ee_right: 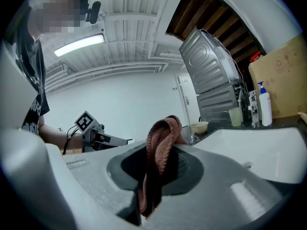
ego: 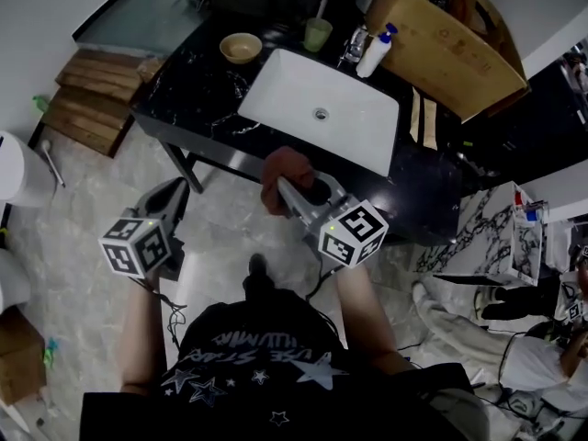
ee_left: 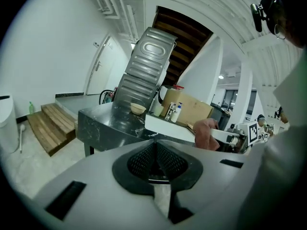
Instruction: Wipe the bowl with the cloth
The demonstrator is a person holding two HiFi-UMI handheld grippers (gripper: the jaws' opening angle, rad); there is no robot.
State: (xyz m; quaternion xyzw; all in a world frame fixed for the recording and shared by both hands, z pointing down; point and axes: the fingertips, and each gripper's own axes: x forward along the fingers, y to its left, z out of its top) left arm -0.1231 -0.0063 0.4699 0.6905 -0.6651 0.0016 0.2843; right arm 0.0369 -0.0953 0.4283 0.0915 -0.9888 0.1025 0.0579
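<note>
A small cream bowl point(ego: 241, 48) stands on the black marble counter point(ego: 184, 99), left of the sink; it also shows in the left gripper view point(ee_left: 138, 109) and the right gripper view point(ee_right: 199, 127). My right gripper point(ego: 292, 191) is shut on a reddish-brown cloth point(ego: 285, 177), held in the air in front of the counter. The bunched cloth point(ee_right: 160, 147) sticks up between its jaws. My left gripper point(ego: 170, 200) hangs lower left over the floor, shut with nothing in it point(ee_left: 156, 162). Both grippers are well short of the bowl.
A white sink point(ego: 322, 108) is set into the counter, with a faucet point(ego: 352, 46), a green cup point(ego: 318, 34) and a soap bottle point(ego: 375, 53) behind it. A cardboard box point(ego: 450, 44) stands at the back right. Wooden steps point(ego: 87, 99) lie left of the counter.
</note>
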